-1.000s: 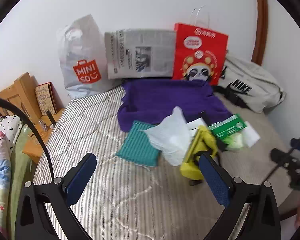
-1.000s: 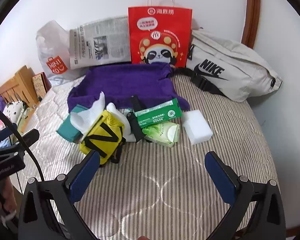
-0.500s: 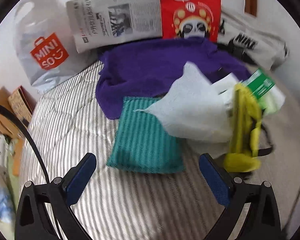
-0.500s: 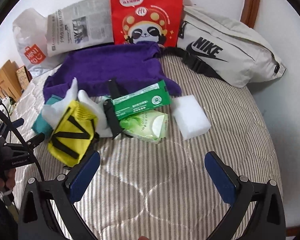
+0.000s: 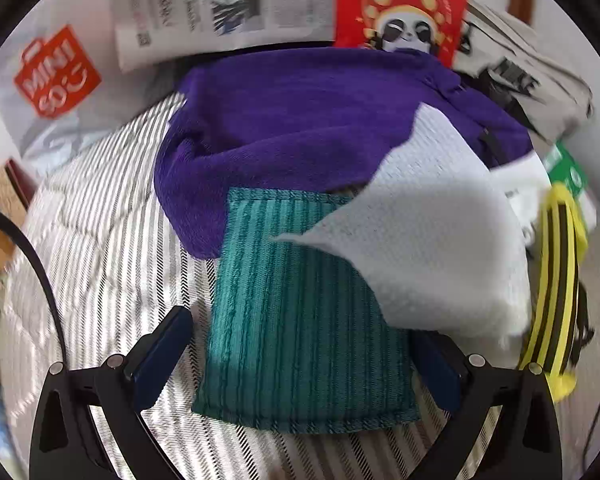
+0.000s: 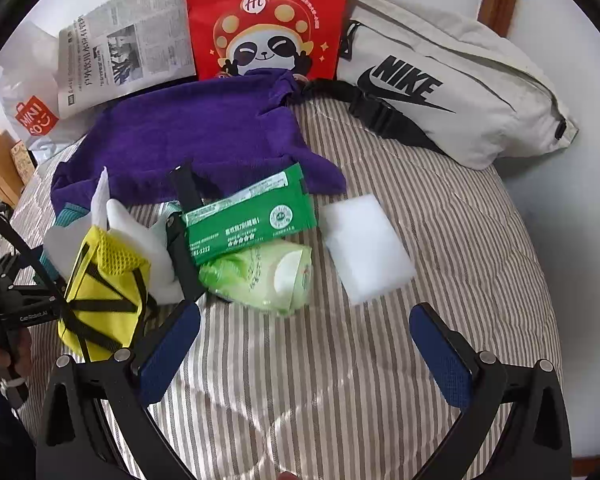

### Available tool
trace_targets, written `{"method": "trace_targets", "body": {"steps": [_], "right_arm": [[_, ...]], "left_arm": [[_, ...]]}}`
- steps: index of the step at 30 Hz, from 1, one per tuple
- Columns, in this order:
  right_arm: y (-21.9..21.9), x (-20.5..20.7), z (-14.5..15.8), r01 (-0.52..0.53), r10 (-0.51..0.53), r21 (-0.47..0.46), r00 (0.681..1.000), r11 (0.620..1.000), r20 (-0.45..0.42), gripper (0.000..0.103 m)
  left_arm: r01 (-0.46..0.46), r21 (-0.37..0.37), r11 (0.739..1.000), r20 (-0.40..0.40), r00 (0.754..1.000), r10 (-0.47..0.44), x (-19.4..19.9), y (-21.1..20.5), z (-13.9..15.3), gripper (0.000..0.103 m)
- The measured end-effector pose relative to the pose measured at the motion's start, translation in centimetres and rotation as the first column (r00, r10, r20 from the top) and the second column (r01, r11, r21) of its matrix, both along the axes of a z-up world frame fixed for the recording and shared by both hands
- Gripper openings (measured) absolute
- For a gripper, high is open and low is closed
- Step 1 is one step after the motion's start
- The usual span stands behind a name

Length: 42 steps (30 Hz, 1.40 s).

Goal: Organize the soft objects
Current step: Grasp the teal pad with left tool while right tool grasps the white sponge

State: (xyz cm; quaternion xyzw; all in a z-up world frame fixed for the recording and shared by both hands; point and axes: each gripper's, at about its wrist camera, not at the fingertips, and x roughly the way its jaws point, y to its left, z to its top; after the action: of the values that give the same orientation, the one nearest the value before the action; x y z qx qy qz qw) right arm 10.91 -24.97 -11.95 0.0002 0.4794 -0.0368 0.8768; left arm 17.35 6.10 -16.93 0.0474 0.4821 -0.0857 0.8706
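The left gripper (image 5: 296, 356) is spread wide and holds nothing, its pads flanking the near end of the teal striped pad (image 5: 300, 312). That pad lies on the striped bed, its far edge at 12 o'clock tucked against the purple towel (image 5: 308, 128), with a white cloth (image 5: 432, 248) overlapping it at 2 o'clock. A good grasp would probably close squarely across the near end, clear of the cloth. The right gripper (image 6: 304, 352) hangs open and empty. Readable: "MINISO" bag (image 5: 56, 72), "NIKE" pouch (image 6: 452, 80).
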Motion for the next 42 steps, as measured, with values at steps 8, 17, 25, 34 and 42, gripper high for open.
{"method": "trace_targets", "body": {"steps": [8, 17, 25, 34, 42], "right_arm": [[0.3, 2.0, -0.6, -0.047, 0.047, 0.007, 0.999, 0.999, -0.002, 0.103], [-2.3, 2.1, 0.4, -0.05, 0.048, 0.047, 0.998, 0.998, 0.048, 0.103], [-3.4, 2.5, -1.7, -0.044, 0.044, 0.019, 0.999, 0.999, 0.012, 0.103], [-6.9, 5.6, -4.5, -0.012, 0.012, -0.014, 1.0, 1.0, -0.009, 0.098], [-6.7, 6.5, -6.5, -0.046, 0.047, 0.031, 0.999, 0.998, -0.024, 0.052]], "left_arm": [[-0.003, -0.02, 1.0, 0.094, 0.996, 0.005, -0.8, -0.2, 0.4, 0.087], [-0.039, -0.029, 0.999, 0.056, 0.998, 0.04, -1.8, 0.6, 0.6, 0.086], [-0.081, 0.022, 0.996, 0.016, 0.997, 0.081, -4.8, 1.7, 0.6, 0.086], [-0.115, 0.011, 0.993, 0.002, 0.993, 0.115, -5.3, 2.7, 0.3, 0.087], [-0.124, -0.013, 0.992, -0.014, 0.992, 0.124, -5.0, 3.3, 0.5, 0.087]]}}
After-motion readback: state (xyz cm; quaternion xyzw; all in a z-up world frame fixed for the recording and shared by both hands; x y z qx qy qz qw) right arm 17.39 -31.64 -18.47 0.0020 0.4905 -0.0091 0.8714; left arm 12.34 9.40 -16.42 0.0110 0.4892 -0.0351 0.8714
